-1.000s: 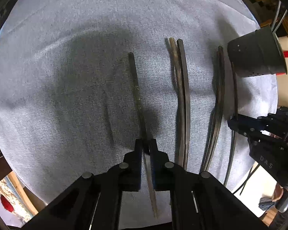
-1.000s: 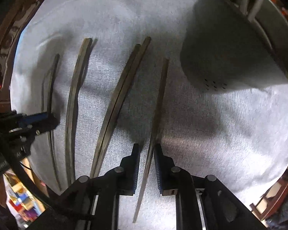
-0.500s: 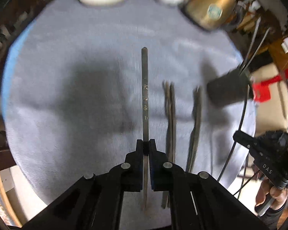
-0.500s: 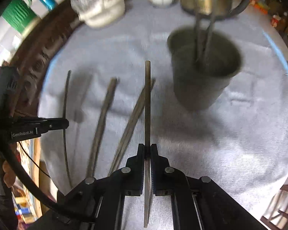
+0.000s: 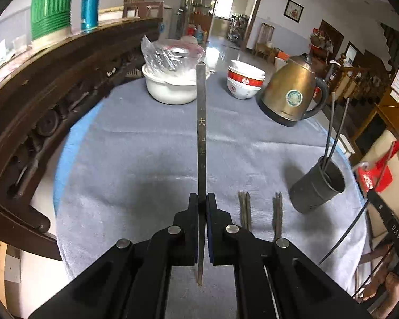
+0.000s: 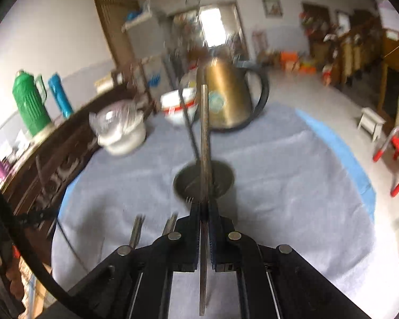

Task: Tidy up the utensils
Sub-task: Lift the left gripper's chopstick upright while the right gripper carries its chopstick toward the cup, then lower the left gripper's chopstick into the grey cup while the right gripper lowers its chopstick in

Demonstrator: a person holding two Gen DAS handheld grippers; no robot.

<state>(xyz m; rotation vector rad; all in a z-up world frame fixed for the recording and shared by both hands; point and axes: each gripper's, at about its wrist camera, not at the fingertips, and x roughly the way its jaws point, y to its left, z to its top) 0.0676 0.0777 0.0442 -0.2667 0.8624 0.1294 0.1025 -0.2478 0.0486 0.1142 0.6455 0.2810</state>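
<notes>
My left gripper (image 5: 202,199) is shut on a dark chopstick (image 5: 201,133) and holds it lifted, pointing away over the grey cloth. My right gripper (image 6: 204,207) is shut on another dark chopstick (image 6: 204,138), held up just in front of the dark holder cup (image 6: 203,182). The cup (image 5: 318,188) stands to the right in the left wrist view with two chopsticks (image 5: 336,130) in it. Two pairs of chopsticks (image 5: 244,208) (image 5: 277,208) lie on the cloth between my left gripper and the cup. They also show blurred in the right wrist view (image 6: 137,228) (image 6: 170,224).
A brass kettle (image 5: 292,90), stacked red-and-white bowls (image 5: 244,82) and a white pot under plastic (image 5: 170,85) stand at the table's far side. A carved wooden bench back (image 5: 53,101) runs along the left. The grey cloth (image 5: 135,159) covers the round table.
Both grippers closed on a chopstick each and lifted them off the cloth, tilting up from looking down at the table to looking across the room. The right gripper moved toward the cup.
</notes>
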